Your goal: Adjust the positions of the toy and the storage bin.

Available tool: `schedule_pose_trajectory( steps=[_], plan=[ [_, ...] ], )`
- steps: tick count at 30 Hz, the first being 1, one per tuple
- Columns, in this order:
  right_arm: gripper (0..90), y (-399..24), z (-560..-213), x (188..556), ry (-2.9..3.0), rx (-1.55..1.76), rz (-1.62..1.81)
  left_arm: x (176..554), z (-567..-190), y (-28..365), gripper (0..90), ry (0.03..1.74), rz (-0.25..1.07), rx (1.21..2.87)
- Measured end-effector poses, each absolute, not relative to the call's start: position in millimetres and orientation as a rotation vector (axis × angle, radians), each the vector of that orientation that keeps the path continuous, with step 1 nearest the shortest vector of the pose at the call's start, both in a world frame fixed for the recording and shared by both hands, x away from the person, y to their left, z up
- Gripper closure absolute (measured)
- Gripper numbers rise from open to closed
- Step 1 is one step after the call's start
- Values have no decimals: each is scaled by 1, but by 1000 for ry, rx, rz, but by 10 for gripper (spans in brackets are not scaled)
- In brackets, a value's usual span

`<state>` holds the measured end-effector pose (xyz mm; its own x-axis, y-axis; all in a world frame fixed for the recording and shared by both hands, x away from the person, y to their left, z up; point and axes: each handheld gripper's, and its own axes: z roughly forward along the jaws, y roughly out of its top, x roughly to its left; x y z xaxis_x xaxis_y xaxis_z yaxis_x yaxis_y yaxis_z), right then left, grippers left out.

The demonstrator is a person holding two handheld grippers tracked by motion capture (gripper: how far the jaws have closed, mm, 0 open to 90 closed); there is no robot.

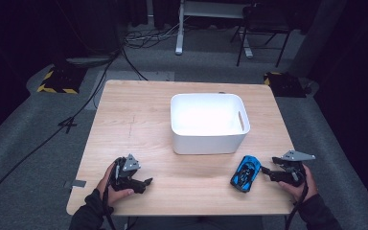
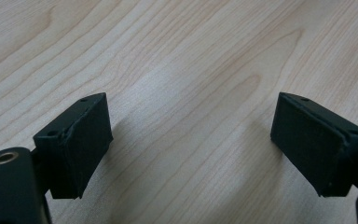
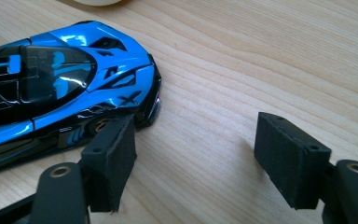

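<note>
We see a white rectangular plastic bin (image 1: pixel 209 122) at the centre of the light wooden table (image 1: pixel 139 120). A glossy blue and black toy sports car (image 1: pixel 246 172) lies at lower right of the high view, just beside our right gripper (image 1: pixel 270 171), whose jaws stand wide, one pad (image 3: pixel 112 161) close against the car's side. At lower left, our left gripper (image 1: pixel 146 182) rests wide open over bare wood

Bin (image 1: pixel 209 123) mid-table (image 1: pixel 134 120) ahead of me, toy car (image 1: pixel 245 172) before its right corner, just left of my right gripper (image 1: pixel 267 170), my left gripper (image 1: pixel 146 182) well apart
</note>
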<state>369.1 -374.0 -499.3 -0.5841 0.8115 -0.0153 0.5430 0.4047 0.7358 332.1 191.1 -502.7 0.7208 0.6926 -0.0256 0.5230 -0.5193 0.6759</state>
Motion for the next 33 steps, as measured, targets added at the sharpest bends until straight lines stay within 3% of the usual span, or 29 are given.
schedule_pose_trajectory(
  steps=[28,33],
  plan=[
    [409,-345,-497,394,2333,986,1013,334,-502,190,119,900,327,2257],
    [471,-332,-497,396,2325,985,1009,334,-502,190,119,902,336,2255]
  ],
)
